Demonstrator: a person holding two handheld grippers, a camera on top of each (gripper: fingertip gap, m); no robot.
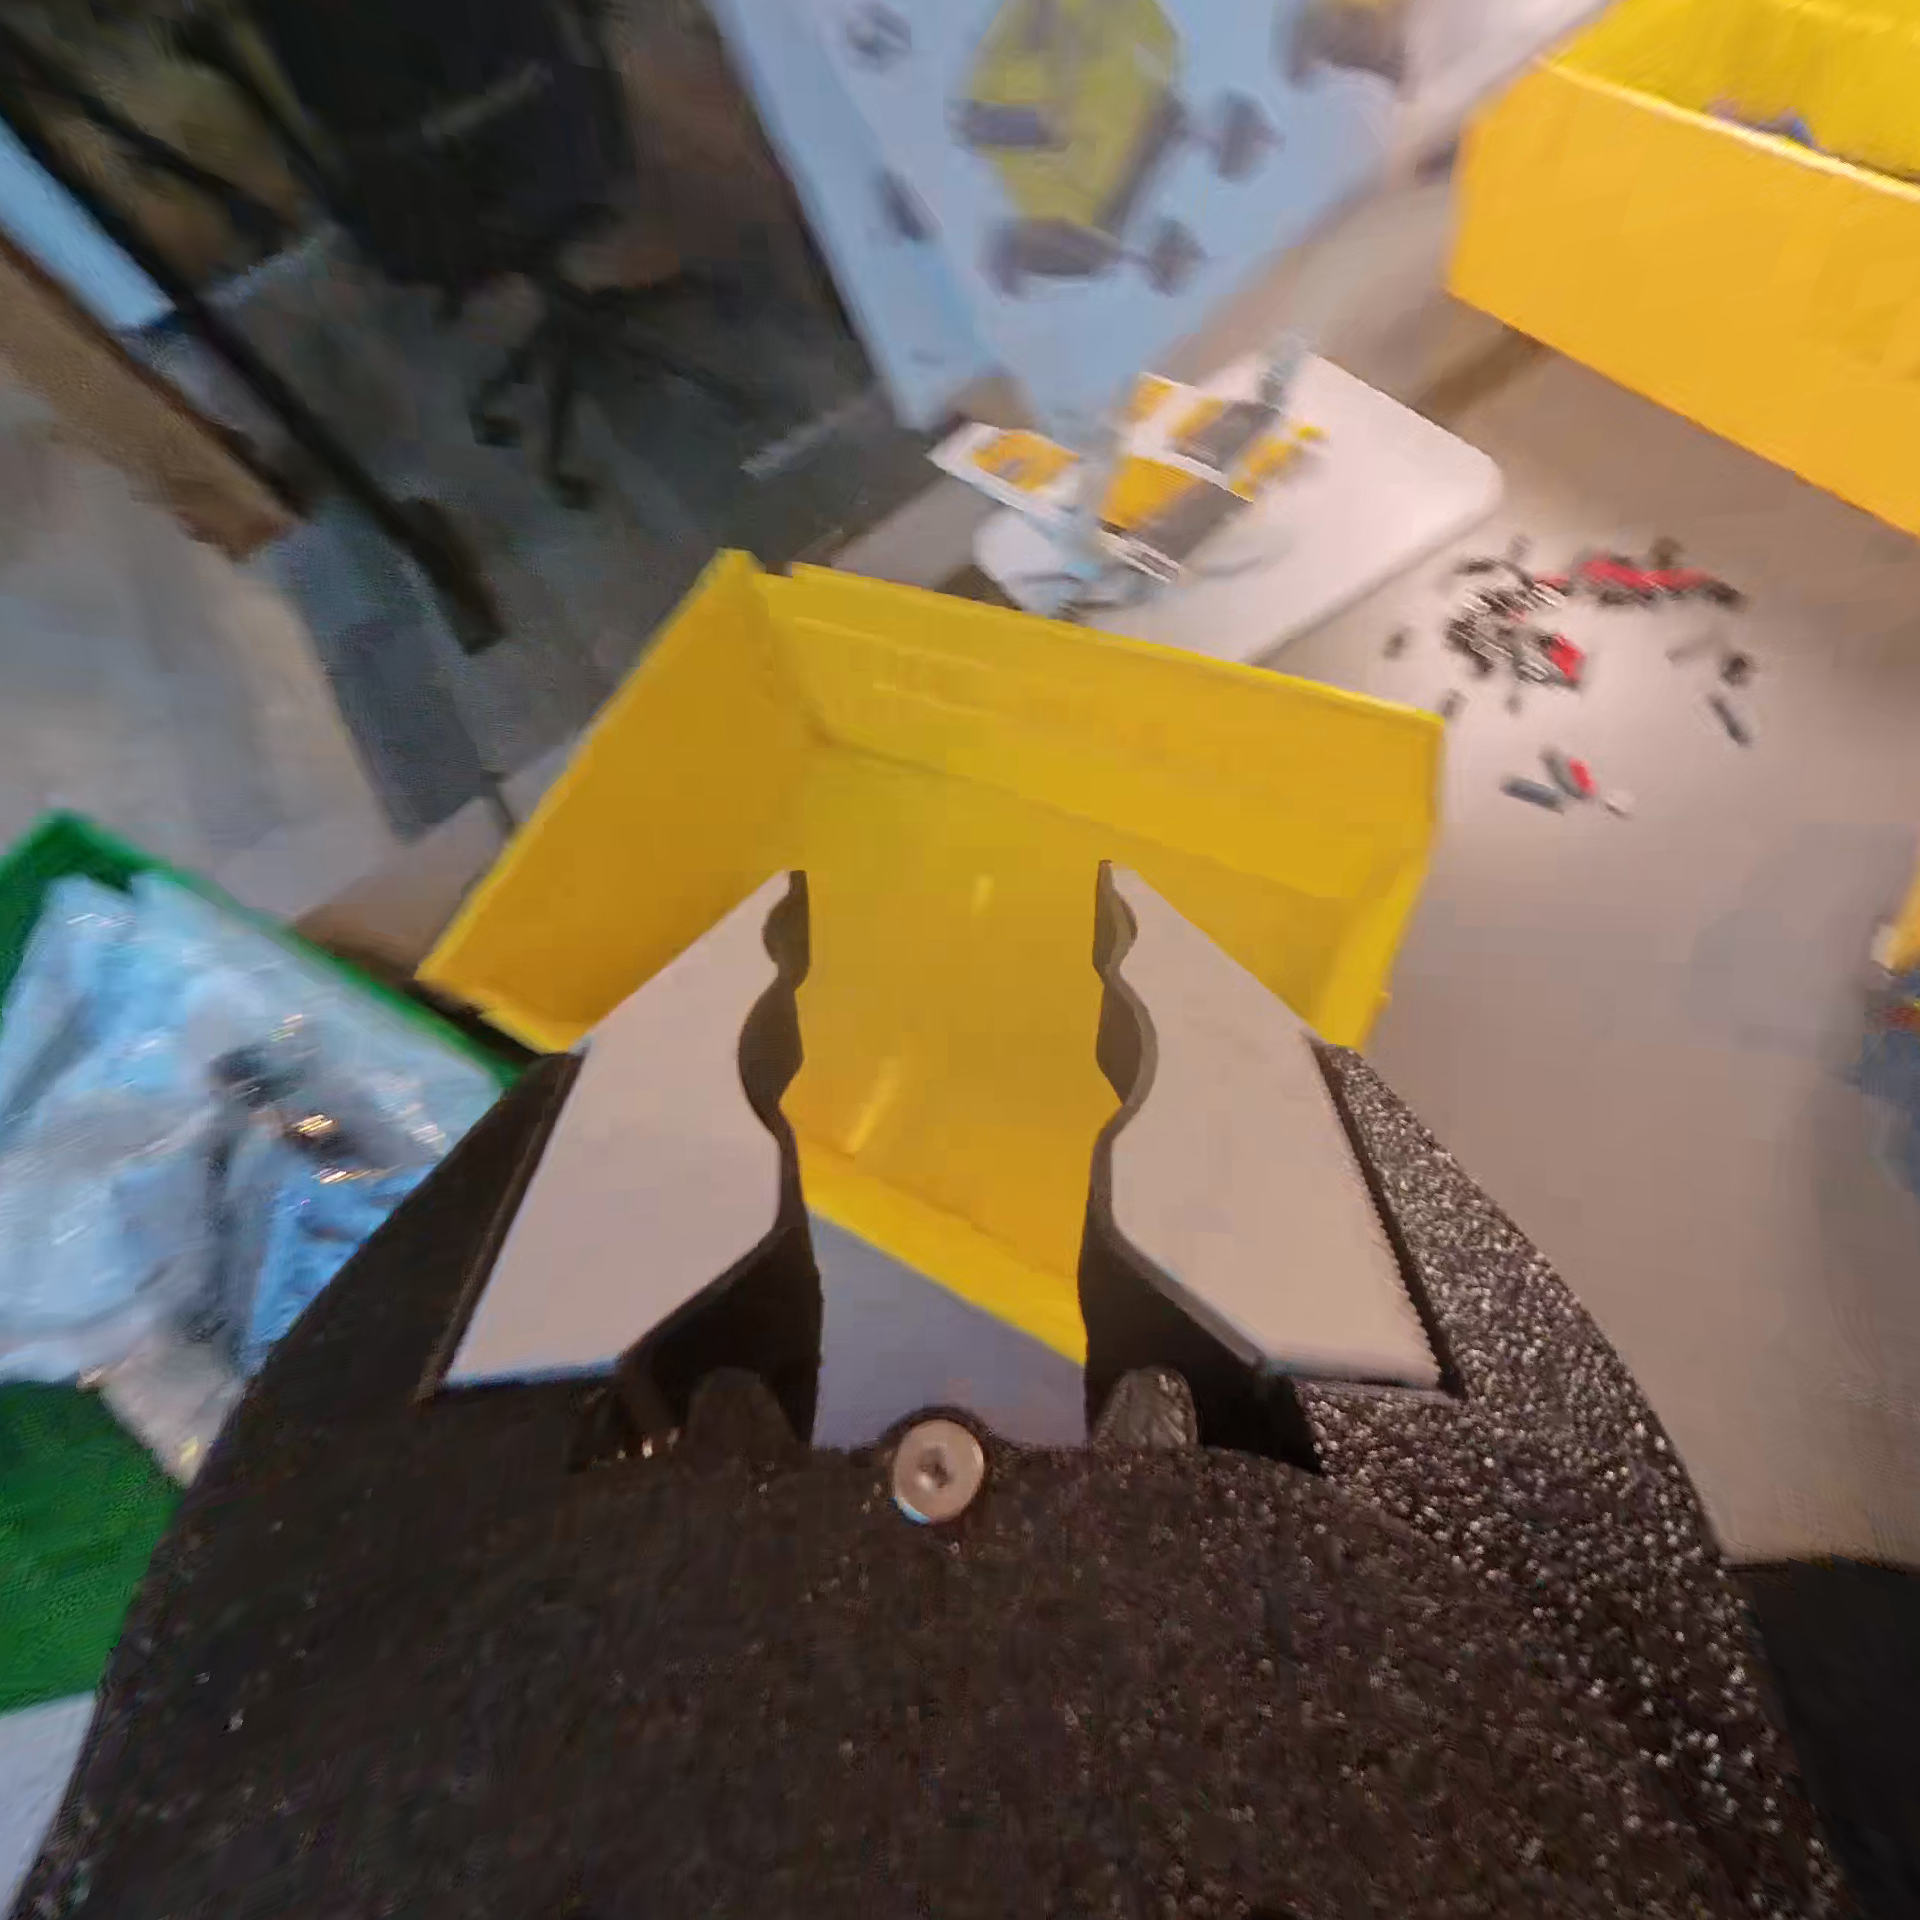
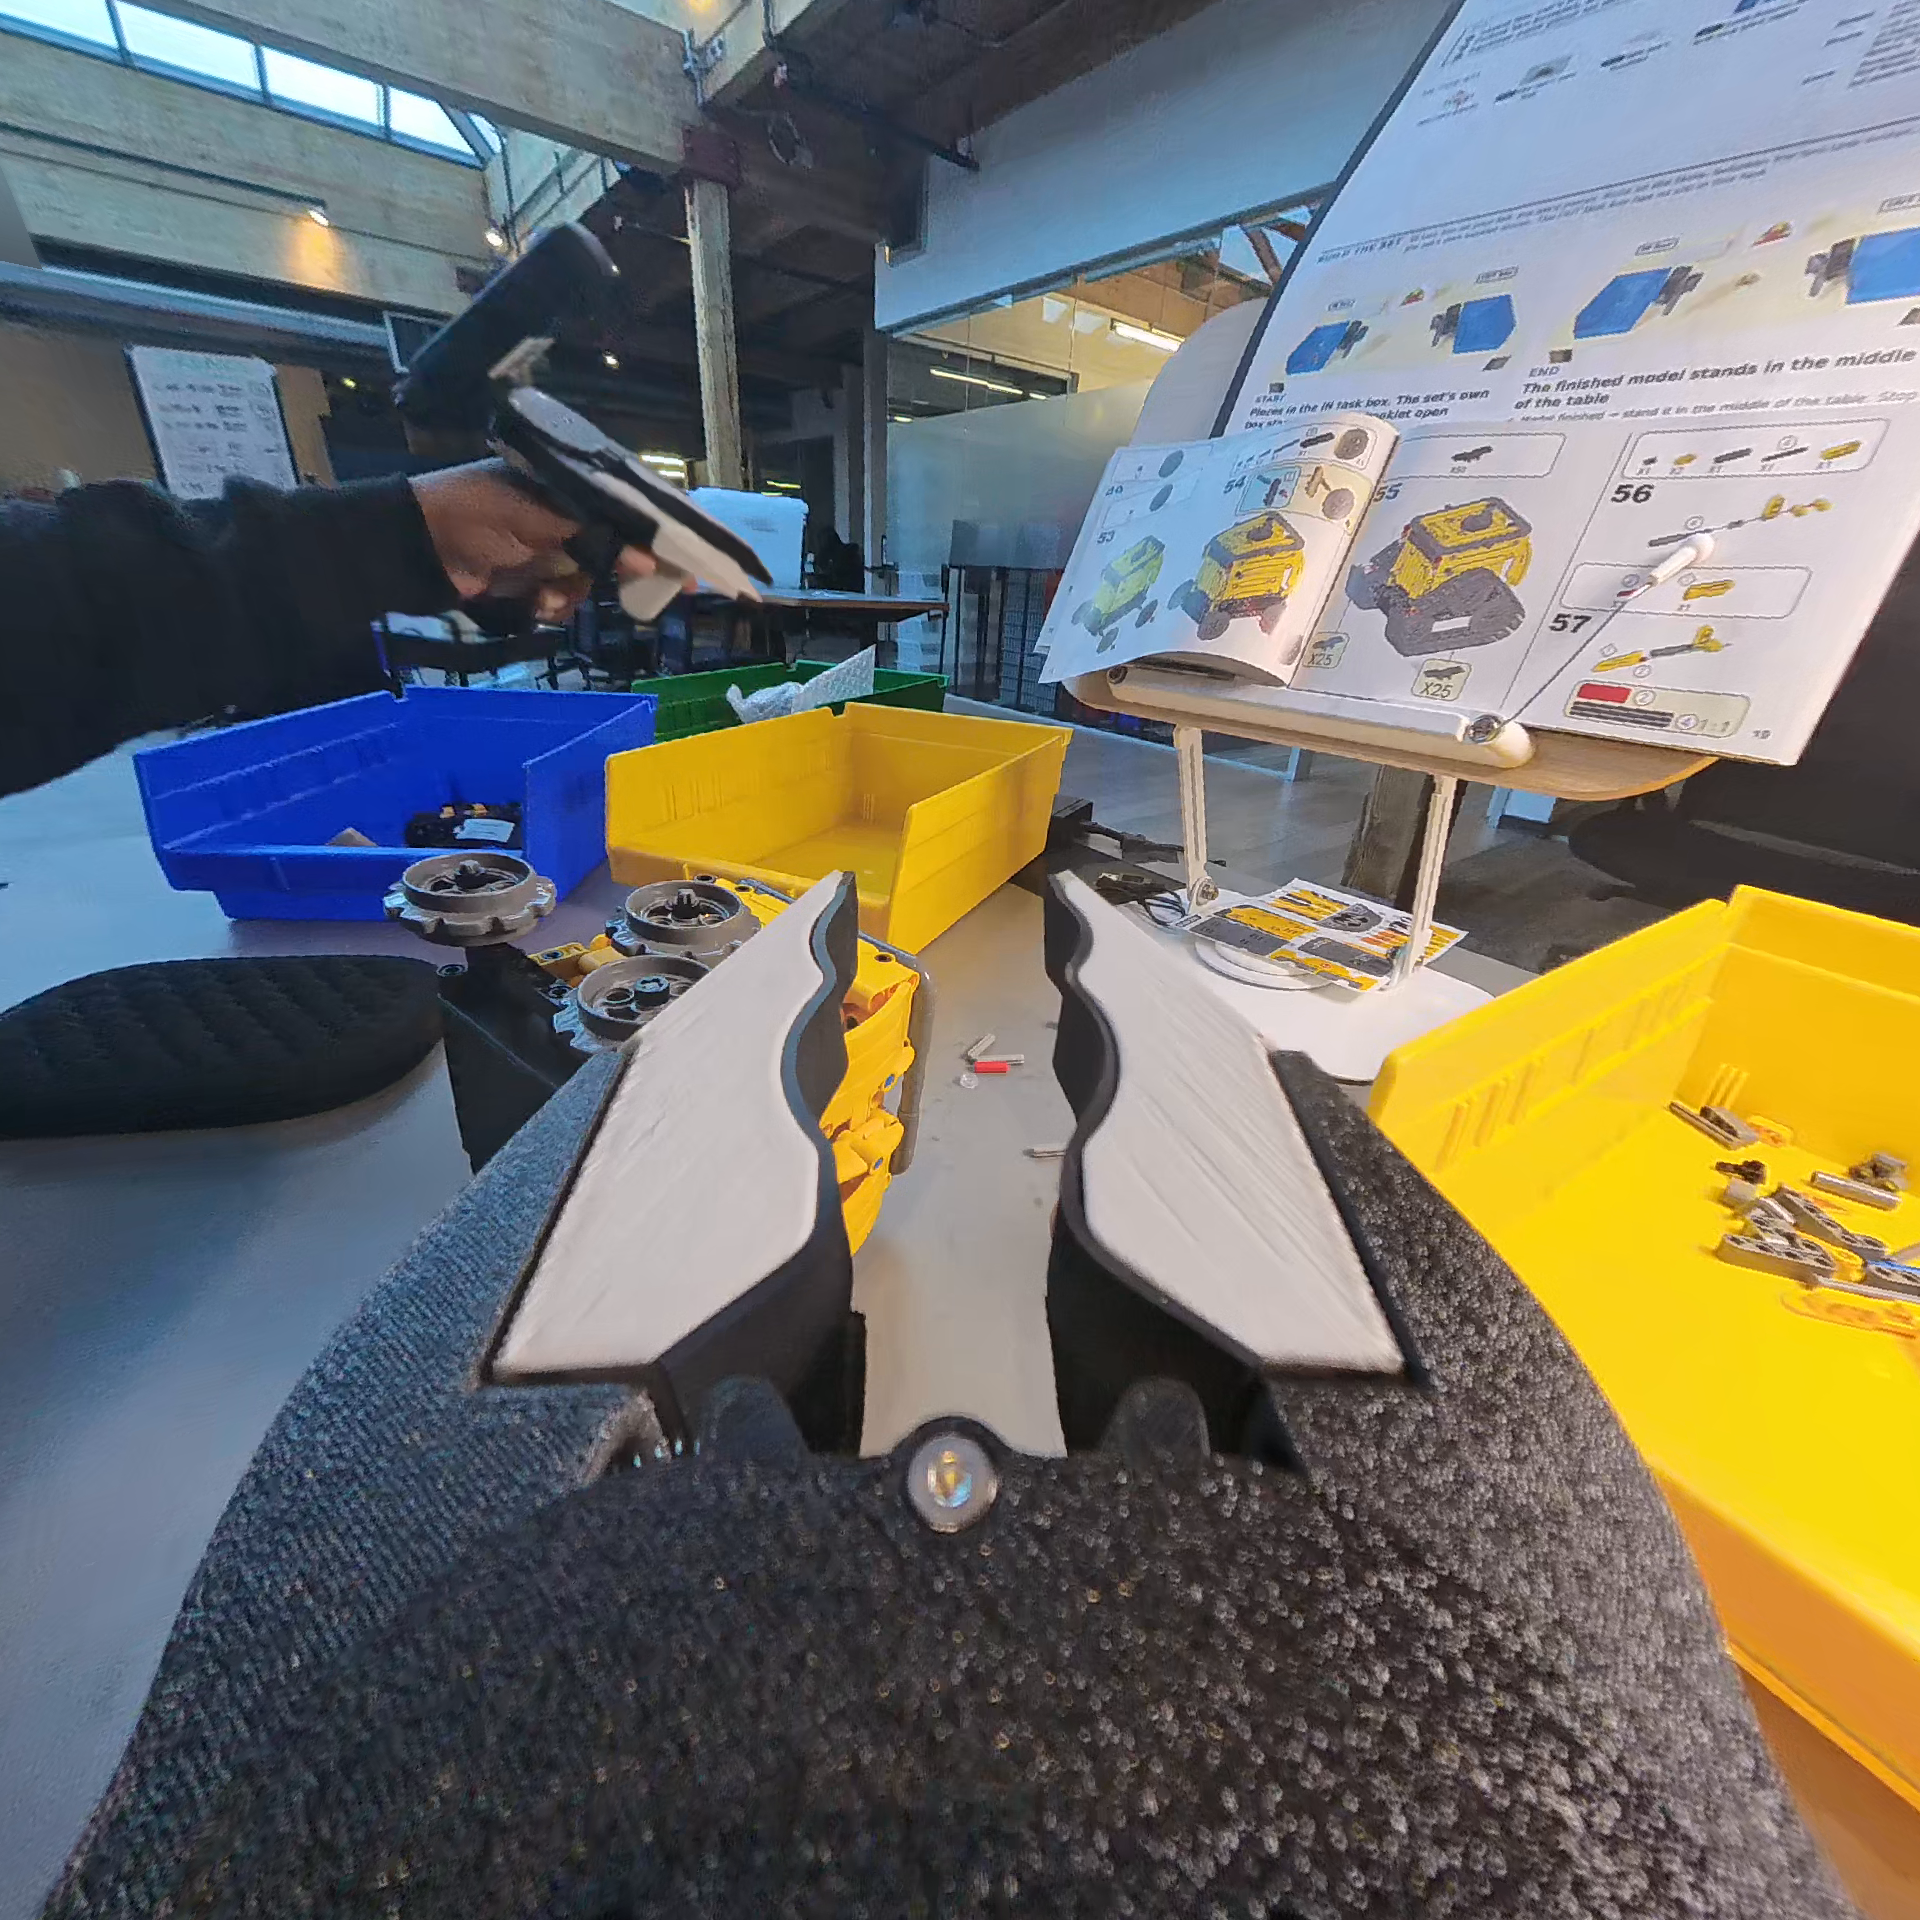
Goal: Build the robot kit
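We see left gripper agape, empty above the yellow bin; right gripper agape beside it, could clip the yellow model.

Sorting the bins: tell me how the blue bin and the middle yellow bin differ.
The blue bin is blue; the middle yellow bin is yellow. The blue bin holds a few dark items, while the yellow bin looks empty. The blue bin sits further left. Both are open-topped plastic bins with a cut-down front, on the table.
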